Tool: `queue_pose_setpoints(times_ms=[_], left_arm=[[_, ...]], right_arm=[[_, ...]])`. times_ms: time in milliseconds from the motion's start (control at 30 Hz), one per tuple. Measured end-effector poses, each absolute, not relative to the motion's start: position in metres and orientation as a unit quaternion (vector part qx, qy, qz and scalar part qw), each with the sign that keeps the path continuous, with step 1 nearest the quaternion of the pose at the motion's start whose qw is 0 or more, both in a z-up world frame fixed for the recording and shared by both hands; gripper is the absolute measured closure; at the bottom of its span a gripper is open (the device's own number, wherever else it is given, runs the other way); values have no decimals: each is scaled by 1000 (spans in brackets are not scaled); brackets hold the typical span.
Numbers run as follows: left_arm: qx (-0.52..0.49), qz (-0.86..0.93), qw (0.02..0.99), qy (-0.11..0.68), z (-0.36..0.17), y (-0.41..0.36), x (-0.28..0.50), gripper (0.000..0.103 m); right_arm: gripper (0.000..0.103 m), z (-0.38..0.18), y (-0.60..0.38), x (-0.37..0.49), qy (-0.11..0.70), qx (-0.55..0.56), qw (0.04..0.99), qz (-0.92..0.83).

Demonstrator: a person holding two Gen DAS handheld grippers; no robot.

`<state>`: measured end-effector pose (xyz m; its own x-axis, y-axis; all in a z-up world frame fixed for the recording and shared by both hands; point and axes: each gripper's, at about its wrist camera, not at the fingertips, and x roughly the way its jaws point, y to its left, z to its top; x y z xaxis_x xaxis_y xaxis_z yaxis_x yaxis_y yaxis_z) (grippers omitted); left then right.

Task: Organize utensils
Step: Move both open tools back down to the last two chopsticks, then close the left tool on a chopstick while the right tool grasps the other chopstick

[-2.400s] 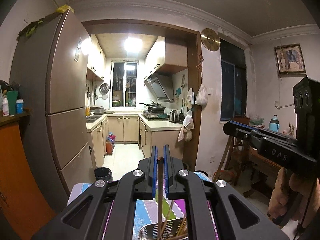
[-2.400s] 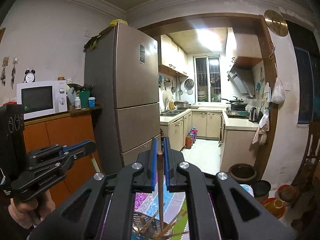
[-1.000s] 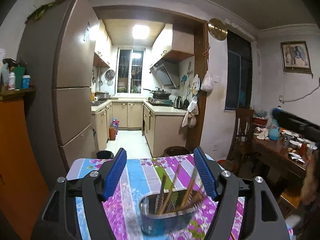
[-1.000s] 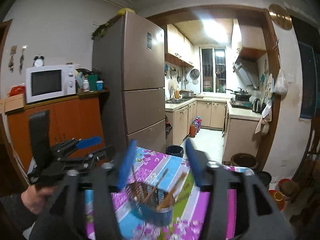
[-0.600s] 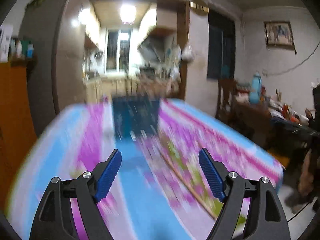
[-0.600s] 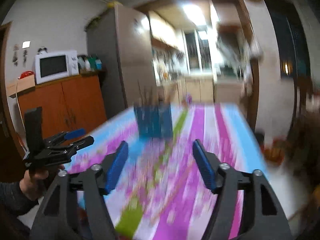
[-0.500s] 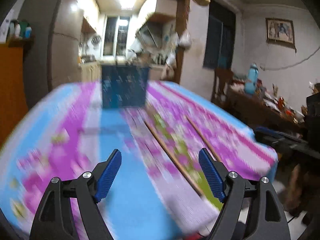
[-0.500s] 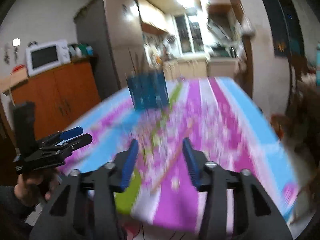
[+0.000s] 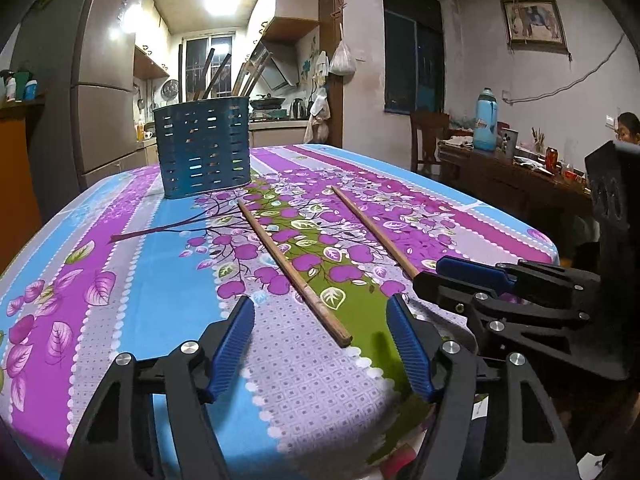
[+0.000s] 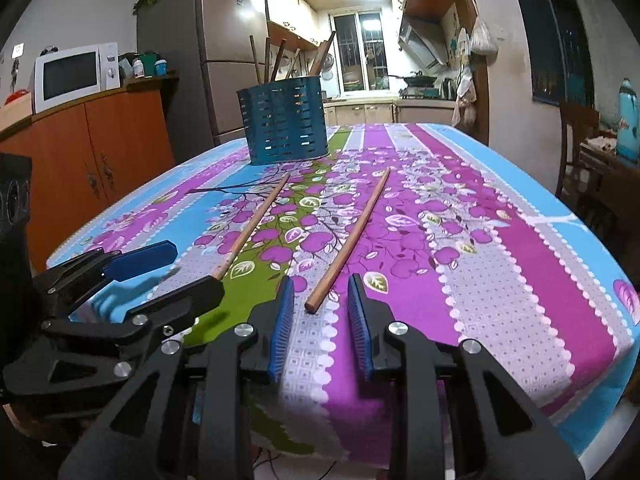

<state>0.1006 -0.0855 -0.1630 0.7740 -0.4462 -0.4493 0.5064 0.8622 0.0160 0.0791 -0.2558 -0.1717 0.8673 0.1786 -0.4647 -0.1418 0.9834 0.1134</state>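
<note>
Right gripper (image 10: 321, 310) low at the near table edge, jaws narrowed but not clenched, just been closing, blue pads either side of the thick end of 1 wooden chopstick (image 10: 349, 241) without pressing it. Nothing grasped yet.

Left gripper (image 9: 322, 344) likewise low at the near edge, jaws spread wide after just narrowing a little, the butt of the other chopstick (image 9: 291, 271) lying between and slightly ahead of the pads, untouched.

Big change from 2.4 s ago: then raised above the holder, each pair of jaws pinched on an upright chopstick; 1 s ago released and hovering over the holder's mouth; now dropped down to tabletop height, side by side, lined up on the next pair.

Beyond the jaws, 2 chopsticks flat on the floral purple, blue and green tablecloth (image 10: 472, 264), well apart from each other, thin ends aimed toward the blue slotted utensil holder (image 10: 285, 122). Holder upright at the far end of the cloth, several sticks already leaning out of its top.

Meaning for the task, as a judgement: 1 round delivered, pickup of the last 2 loose sticks beginning, right side closer to a grip than left. Likely snag: thin round sticks rolling or pressed against the cloth on closing.
</note>
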Motion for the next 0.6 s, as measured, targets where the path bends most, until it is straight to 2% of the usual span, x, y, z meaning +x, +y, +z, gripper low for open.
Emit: queue_pose_setpoints(times_ms=[200,367,600], left_arm=[[74,-260,938,218,-170,-93,97,41],[83,-256,940,210,-173,-95,95,53],[83,-240,945,208,-176,-85,98,57]], right_arm=[[77,-169,-260,71,234,45,968,74],[77,-164,-261,67,225,46,970,76],[77,-169,-255,70,233,42,968,84]])
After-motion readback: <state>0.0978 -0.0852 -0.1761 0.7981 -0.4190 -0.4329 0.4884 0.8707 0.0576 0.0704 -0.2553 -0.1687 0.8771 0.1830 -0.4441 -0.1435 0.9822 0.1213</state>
